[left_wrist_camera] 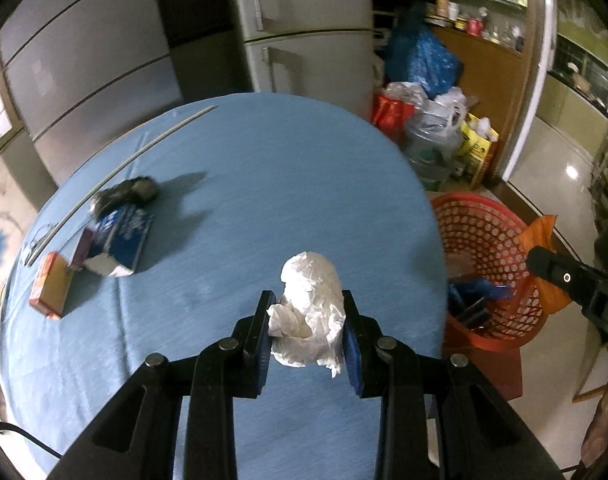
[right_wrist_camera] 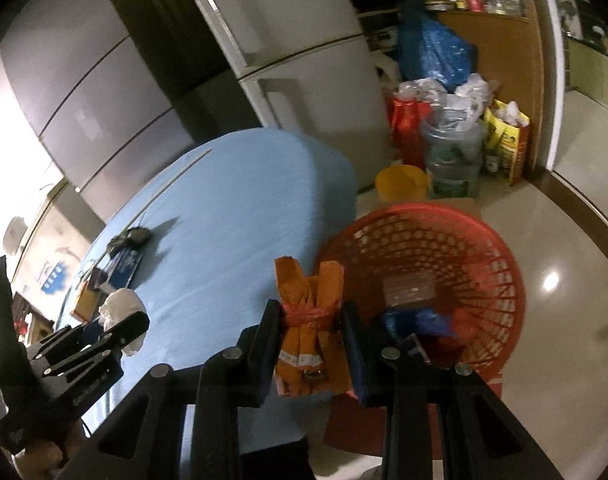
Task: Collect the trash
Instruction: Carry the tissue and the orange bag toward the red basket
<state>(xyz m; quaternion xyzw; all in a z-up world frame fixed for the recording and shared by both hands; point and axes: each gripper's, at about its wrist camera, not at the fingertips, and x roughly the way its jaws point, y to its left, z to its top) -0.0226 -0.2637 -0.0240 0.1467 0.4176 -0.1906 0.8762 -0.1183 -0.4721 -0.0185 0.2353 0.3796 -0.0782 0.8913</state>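
Our right claw (right_wrist_camera: 310,344) is the nearer one to the red basket (right_wrist_camera: 500,264), which sits just beyond and right of it, below the surface (right_wrist_camera: 231,216) edge. It is clamped on an orange wrapper bundle (right_wrist_camera: 310,320), long axis upright, tied with red at its middle. Our left claw (left_wrist_camera: 308,330) grips a crumpled white wad (left_wrist_camera: 310,308) over the blue surface, the basket well off to its right.

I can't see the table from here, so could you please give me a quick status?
Left tongs shut on white wad. Right tongs shut on orange wrapper, near red basket. Nothing in the way.
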